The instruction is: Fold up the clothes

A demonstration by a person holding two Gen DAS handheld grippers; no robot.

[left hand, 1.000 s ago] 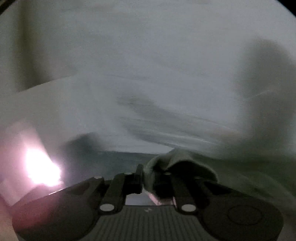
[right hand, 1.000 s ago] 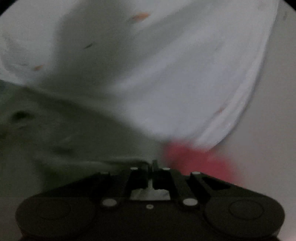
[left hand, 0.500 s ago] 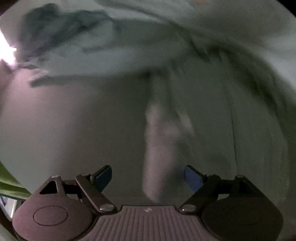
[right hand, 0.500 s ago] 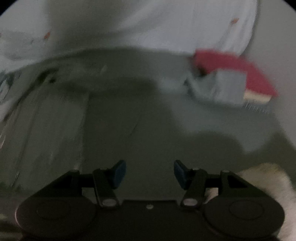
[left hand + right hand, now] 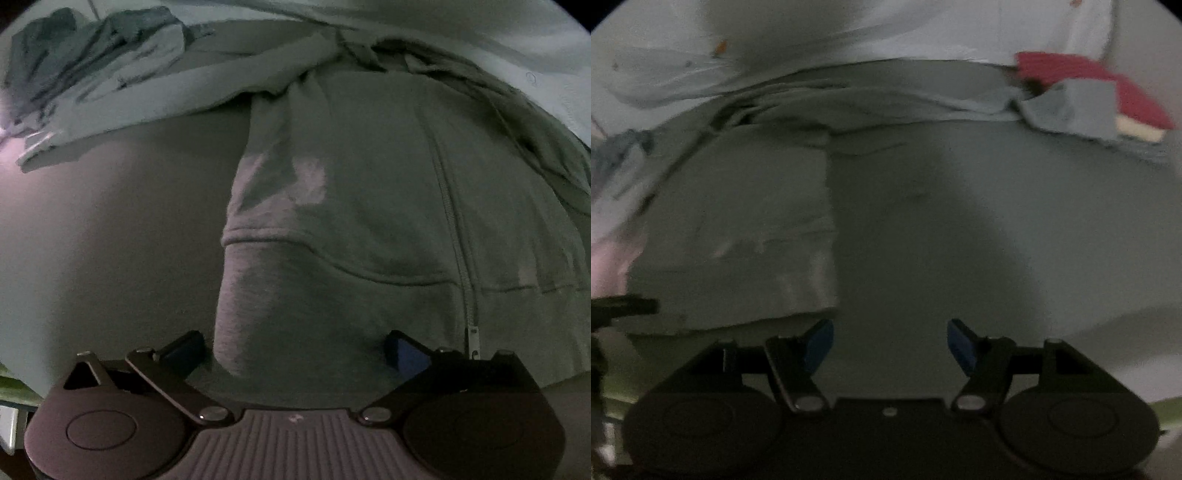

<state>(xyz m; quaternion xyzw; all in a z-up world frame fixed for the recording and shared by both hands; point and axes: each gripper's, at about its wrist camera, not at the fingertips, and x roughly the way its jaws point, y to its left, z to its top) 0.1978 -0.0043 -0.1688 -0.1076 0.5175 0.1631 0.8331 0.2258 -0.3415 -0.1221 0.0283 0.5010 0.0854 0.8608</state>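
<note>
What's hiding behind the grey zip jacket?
Behind the grey jacket lies a pale sheet and a rumpled dark-streaked cloth. Whatever sits under the jacket is covered.

Grey zip-up hoodie, spread flat front-up on the tabletop, zipper closed, sleeve folded along its left side.

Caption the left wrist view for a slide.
Left gripper opening over the hem of a grey zip-up hoodie laid flat.
</note>
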